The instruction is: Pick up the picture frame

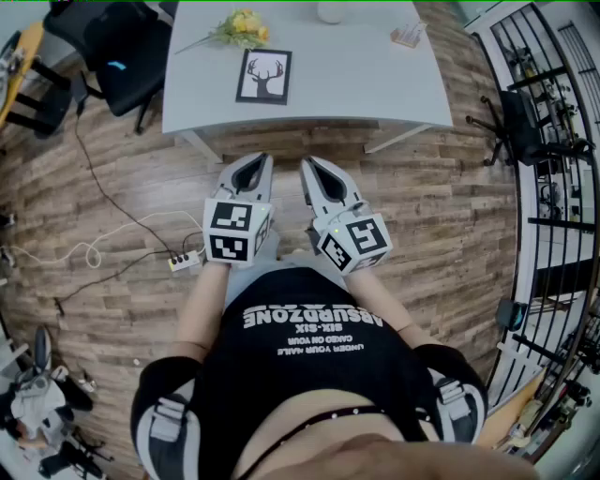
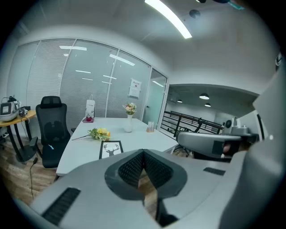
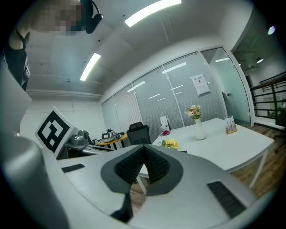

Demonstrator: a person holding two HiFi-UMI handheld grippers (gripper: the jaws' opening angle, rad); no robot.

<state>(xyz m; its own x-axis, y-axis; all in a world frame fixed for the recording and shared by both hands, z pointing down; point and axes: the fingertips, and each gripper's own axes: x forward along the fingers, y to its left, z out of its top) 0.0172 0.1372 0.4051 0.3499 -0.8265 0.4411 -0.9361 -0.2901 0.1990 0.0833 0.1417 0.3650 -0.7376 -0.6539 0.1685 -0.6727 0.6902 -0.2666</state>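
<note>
A black picture frame (image 1: 263, 76) with a deer print lies flat on the white table (image 1: 375, 84), near its front edge; the left gripper view shows the picture frame (image 2: 110, 149) beyond the jaws. Both grippers hover over the wooden floor, short of the table. My left gripper (image 1: 251, 165) is shut, with nothing between its jaws. My right gripper (image 1: 313, 168) is beside it, also shut and empty. The left gripper (image 2: 143, 153) points toward the frame. The right gripper (image 3: 144, 149) points at the table's left end, where its jaws hide the frame.
Yellow flowers (image 1: 242, 27) lie behind the frame. A vase of flowers (image 2: 129, 115) and a small card holder (image 1: 408, 36) stand further back. A black office chair (image 1: 127, 52) is left of the table. A power strip (image 1: 185, 261) and cables lie on the floor; a railing (image 1: 548, 141) runs at right.
</note>
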